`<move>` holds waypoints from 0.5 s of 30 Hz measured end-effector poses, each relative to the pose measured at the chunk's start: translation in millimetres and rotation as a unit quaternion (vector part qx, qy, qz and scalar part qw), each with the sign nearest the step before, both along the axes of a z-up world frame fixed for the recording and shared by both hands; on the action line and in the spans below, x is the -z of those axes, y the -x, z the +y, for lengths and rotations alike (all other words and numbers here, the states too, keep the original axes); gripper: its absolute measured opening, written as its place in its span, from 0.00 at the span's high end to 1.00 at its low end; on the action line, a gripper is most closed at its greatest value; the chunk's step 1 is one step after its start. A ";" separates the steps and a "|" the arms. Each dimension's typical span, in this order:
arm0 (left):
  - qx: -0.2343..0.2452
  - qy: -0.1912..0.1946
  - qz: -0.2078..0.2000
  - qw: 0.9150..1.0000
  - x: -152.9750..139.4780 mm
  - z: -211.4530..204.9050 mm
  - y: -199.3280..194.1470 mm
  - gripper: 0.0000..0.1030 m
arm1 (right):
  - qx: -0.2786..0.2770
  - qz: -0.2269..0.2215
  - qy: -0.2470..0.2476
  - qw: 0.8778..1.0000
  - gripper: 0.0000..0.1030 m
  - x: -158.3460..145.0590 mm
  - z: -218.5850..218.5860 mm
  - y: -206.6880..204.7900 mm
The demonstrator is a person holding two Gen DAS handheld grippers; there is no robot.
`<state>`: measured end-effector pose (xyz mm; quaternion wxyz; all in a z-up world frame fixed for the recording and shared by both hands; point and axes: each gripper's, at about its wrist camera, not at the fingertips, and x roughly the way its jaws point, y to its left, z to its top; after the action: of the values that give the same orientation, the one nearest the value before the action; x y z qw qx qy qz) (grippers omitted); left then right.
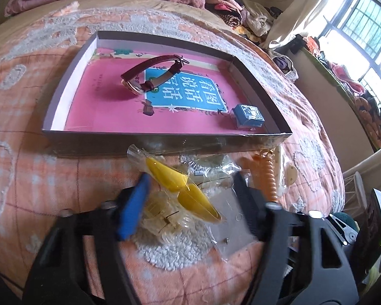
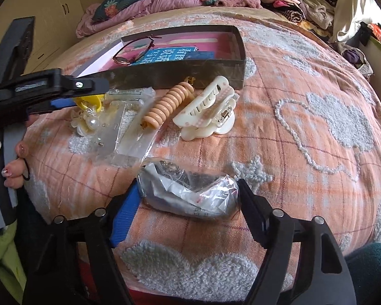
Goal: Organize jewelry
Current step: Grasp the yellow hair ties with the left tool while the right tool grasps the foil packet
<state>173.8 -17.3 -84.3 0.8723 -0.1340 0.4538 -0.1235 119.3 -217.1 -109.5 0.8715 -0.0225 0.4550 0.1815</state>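
The left gripper (image 1: 190,193), wide open around the yellow clip (image 1: 183,190) just before the box (image 1: 165,142), may snag the plastic bags (image 1: 210,170) beside it, while the right gripper (image 2: 188,200), also open, may let its crinkled bag (image 2: 188,193) slip.

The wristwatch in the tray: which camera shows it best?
The left wrist view: the wristwatch lies whole and unobstructed inside the tray. In the right wrist view it is smaller, farther away, partly cut off by the tray wall.
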 end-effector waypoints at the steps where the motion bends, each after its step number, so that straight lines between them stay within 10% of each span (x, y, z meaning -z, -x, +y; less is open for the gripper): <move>1: 0.000 0.000 0.002 1.000 1.2 0.5 -1.1 0.63 | 0.000 0.000 -0.005 1.000 0.30 -0.9 -1.6 0.6; 8: 0.003 -0.004 -0.009 1.000 -3.4 3.6 3.7 0.86 | 0.000 -0.005 -0.034 0.999 0.31 -11.3 -7.8 5.3; 15: 0.000 -0.007 -0.045 0.999 -27.6 10.8 14.0 0.89 | -0.011 -0.032 -0.053 0.998 0.31 -32.9 -6.9 13.8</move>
<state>159.8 -6.5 -56.7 0.8929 -0.1225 0.4145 -0.1264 105.5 -224.0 -76.6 0.8834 0.0134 0.4166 0.2139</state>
